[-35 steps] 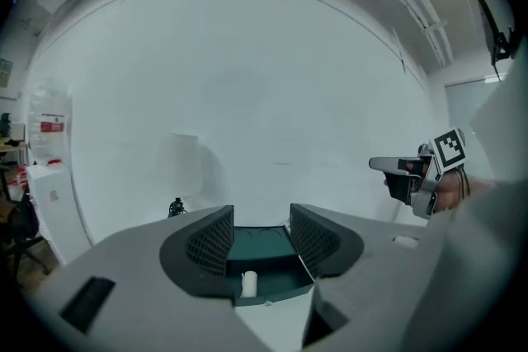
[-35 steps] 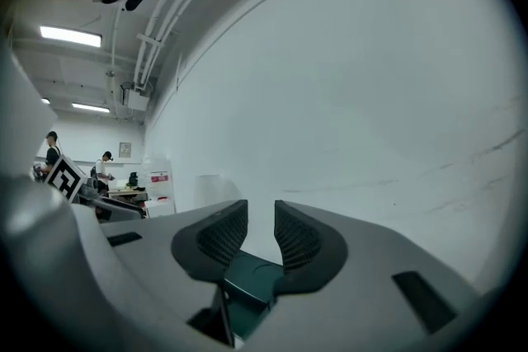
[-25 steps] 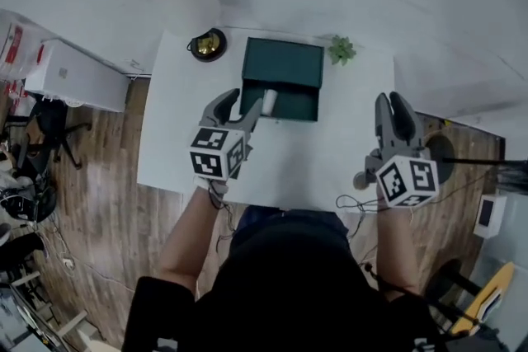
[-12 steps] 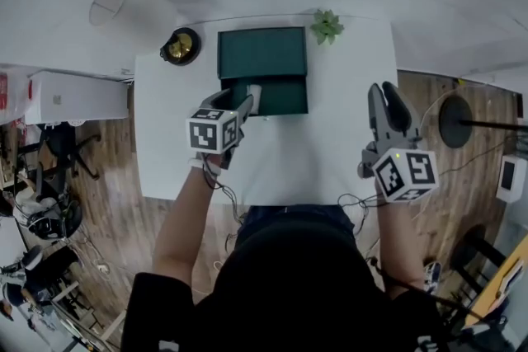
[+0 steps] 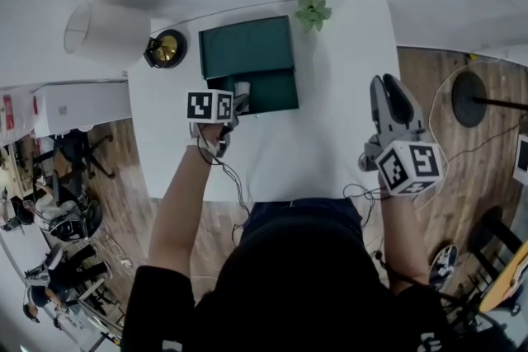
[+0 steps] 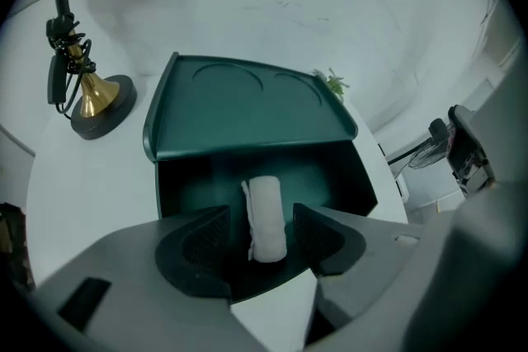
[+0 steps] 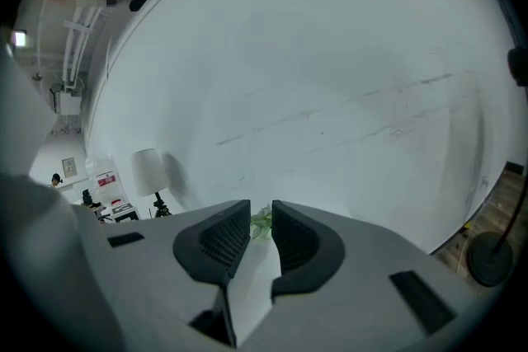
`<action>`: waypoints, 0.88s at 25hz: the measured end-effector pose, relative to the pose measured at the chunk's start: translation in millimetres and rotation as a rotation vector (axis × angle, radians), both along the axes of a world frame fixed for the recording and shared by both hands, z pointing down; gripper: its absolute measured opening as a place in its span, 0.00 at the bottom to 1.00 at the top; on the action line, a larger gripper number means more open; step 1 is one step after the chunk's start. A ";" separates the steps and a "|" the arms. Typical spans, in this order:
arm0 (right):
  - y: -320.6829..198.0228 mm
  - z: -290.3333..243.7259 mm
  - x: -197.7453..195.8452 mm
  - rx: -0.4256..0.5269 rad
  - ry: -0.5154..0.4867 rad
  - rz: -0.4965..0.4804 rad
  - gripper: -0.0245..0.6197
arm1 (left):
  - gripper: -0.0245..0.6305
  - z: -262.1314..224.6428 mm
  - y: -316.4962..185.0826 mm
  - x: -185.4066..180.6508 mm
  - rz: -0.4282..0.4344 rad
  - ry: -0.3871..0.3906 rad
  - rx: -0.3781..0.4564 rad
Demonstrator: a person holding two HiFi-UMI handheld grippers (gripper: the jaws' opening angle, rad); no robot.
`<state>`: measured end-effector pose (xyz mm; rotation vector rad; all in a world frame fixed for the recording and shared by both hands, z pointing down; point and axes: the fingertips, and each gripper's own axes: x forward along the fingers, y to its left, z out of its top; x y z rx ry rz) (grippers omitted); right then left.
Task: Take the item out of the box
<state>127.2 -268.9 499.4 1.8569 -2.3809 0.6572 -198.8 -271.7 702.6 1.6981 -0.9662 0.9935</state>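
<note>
A dark green box [image 5: 247, 66] stands open on the white table [image 5: 330, 136], its lid [image 6: 247, 107] tipped up at the back. Inside lies a white rolled item [image 6: 267, 218], also seen in the head view as a pale roll [image 5: 242, 88]. My left gripper [image 6: 260, 231] reaches into the box's front. Its jaws are opening and stand either side of the roll, with a gap on both sides. My right gripper [image 5: 386, 91] hovers over the table's right part, away from the box. Its jaws are closing to a narrow gap with nothing between them [image 7: 261, 227].
A gold bell-shaped ornament on a dark round base [image 5: 166, 49] stands left of the box. A small green plant [image 5: 313, 11] sits at the back edge. A white lampshade [image 5: 99, 33] is beyond the table's left corner. Cables [image 5: 363, 195] lie at the front edge.
My left gripper has moved forward into the box front, so the roll now lies between its jaws. The right gripper has stayed over the right side of the table.
</note>
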 end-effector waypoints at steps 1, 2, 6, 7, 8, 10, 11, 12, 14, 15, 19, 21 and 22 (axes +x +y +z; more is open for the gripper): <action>0.5 2.4 3.6 -0.003 -0.004 0.006 0.17 | 0.40 4.1 -0.2 -0.3 -0.004 -0.008 -0.017; 1.3 4.4 6.5 -0.007 -0.008 0.011 0.17 | 0.40 6.9 -0.3 -0.3 -0.010 -0.012 -0.032; 6.9 8.9 14.4 -0.018 -0.018 0.026 0.17 | 0.40 14.8 5.4 5.3 0.053 -0.055 -0.086; 8.2 9.5 16.2 -0.019 -0.018 0.028 0.17 | 0.40 16.7 6.5 6.5 0.093 -0.083 -0.091; 9.2 9.7 18.1 -0.020 -0.018 0.031 0.16 | 0.40 18.4 6.4 7.8 0.131 -0.110 -0.091; 11.5 9.0 22.3 -0.018 -0.018 0.039 0.16 | 0.40 21.7 5.3 12.9 0.176 -0.131 -0.094; 12.9 8.3 24.4 -0.017 -0.017 0.042 0.16 | 0.40 23.8 5.9 16.9 0.181 -0.121 -0.104; 14.5 7.8 26.1 -0.017 -0.016 0.045 0.16 | 0.39 26.1 7.3 20.7 0.181 -0.106 -0.117; 17.8 7.3 27.9 -0.018 -0.015 0.048 0.15 | 0.33 29.4 8.8 22.1 0.183 -0.102 -0.133; 19.5 7.3 28.1 -0.018 -0.016 0.048 0.15 | 0.27 29.7 8.0 20.5 0.185 -0.111 -0.130; 28.1 8.6 26.5 -0.021 -0.023 0.045 0.14 | 0.23 25.6 4.6 19.0 0.171 -0.096 -0.091; 33.0 7.4 23.2 -0.022 -0.026 0.040 0.13 | 0.23 23.6 6.5 18.4 0.167 -0.089 -0.076; 34.9 5.9 21.3 -0.021 -0.026 0.037 0.13 | 0.23 22.8 8.0 17.7 0.170 -0.090 -0.071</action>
